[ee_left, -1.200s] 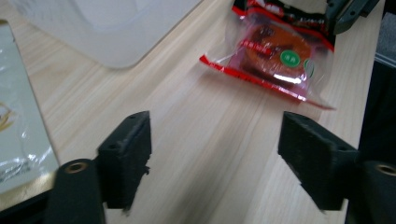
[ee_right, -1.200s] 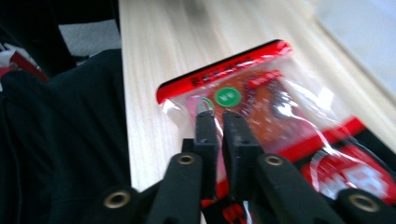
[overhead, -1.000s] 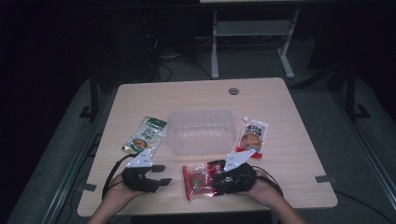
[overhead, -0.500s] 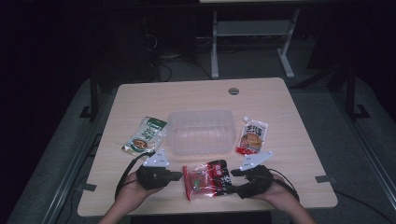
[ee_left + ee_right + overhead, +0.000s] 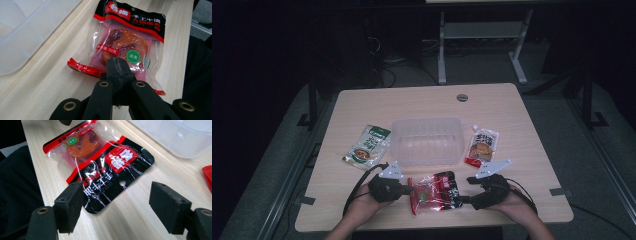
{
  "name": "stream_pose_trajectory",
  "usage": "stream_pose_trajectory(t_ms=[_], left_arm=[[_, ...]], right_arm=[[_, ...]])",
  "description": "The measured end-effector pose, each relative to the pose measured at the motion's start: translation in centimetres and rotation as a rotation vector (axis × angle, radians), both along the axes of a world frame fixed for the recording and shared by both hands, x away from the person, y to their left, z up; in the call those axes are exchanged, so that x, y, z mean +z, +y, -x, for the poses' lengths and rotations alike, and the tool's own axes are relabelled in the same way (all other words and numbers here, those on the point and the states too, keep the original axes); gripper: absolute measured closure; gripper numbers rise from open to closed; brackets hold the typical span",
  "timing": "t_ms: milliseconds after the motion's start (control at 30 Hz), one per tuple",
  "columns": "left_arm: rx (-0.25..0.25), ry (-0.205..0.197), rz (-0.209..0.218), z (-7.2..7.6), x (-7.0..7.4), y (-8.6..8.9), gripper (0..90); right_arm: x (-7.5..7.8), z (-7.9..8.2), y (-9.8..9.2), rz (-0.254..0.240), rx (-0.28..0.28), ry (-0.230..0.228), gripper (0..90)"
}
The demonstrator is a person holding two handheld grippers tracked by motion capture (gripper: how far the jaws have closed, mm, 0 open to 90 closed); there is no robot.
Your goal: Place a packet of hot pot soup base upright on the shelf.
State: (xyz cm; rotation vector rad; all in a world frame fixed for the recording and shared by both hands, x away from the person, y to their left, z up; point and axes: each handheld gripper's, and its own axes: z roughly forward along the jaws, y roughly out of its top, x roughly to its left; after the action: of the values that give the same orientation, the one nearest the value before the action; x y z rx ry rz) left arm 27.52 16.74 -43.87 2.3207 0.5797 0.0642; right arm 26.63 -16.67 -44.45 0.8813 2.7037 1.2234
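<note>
Clear plastic tub (image 5: 427, 141) mid-table, nothing visible inside, flanked by 1 green sauce packet (image 5: 368, 145) at its left and 1 orange-and-white pouch (image 5: 482, 144) at its right. Near the front edge, red-and-black hotpot base packet (image 5: 434, 191) flat on the wooden table (image 5: 517, 115), between 2 hands reaching in from below. Left gripper (image 5: 117, 67) closed, jaws pressed together over the packet's red end, grip on it unclear; right gripper (image 5: 116, 195) spread wide, holding nothing, jaws either side of the black end.
</note>
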Motion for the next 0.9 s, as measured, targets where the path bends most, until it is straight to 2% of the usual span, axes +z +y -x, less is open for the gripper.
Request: stream_pose_trajectory(t_ms=[167, 200, 267, 300, 367, 433, 533, 633, 733, 900], left_arm=[[0.004, -0.002, 0.004, 0.0, -0.3, -0.2, 89.7], [-0.01, -0.003, -0.02, -0.1, -0.5, -0.2, 89.7], [0.006, 0.003, -0.009, -0.1, -0.7, -0.3, 89.7], [-0.008, 0.006, -0.03, -0.2, -0.8, -0.1, 89.7], [0.002, 0.019, -0.018, -0.1, -1.1, -0.2, 89.7], [-0.006, 0.02, -0.027, -0.1, -1.2, -0.3, 89.7], [-0.013, 0.022, -0.056, -0.1, -1.4, -0.4, 89.7], [0.001, 0.027, -0.039, -0.1, -1.7, -0.5, 89.7], [-0.004, 0.029, -0.051, -0.1, -1.7, -0.5, 89.8], [-0.005, 0.038, -0.063, -0.1, -1.9, -0.4, 89.8]], right_arm=[[-0.2, -0.1, 0.0, 0.004, 0.003, 0.0, 26.2], [-0.3, -0.2, 0.0, 0.002, 0.005, 0.0, 26.0], [-0.3, -0.2, 0.1, 0.003, 0.006, 0.008, 25.7], [-0.3, -0.2, 0.1, 0.003, 0.006, 0.008, 25.7], [-0.3, -0.3, 0.2, -0.002, 0.008, 0.01, 25.2], [-0.4, -0.3, 0.2, -0.007, 0.004, 0.014, 24.4], [-0.3, -0.4, 0.3, -0.026, -0.001, 0.016, 22.2], [-0.3, -0.5, 0.3, -0.038, -0.007, 0.02, 21.3], [-0.2, -0.7, 0.5, -0.064, -0.003, 0.031, 20.6], [-0.1, -0.8, 1.1, -0.081, 0.012, 0.042, 20.3]])
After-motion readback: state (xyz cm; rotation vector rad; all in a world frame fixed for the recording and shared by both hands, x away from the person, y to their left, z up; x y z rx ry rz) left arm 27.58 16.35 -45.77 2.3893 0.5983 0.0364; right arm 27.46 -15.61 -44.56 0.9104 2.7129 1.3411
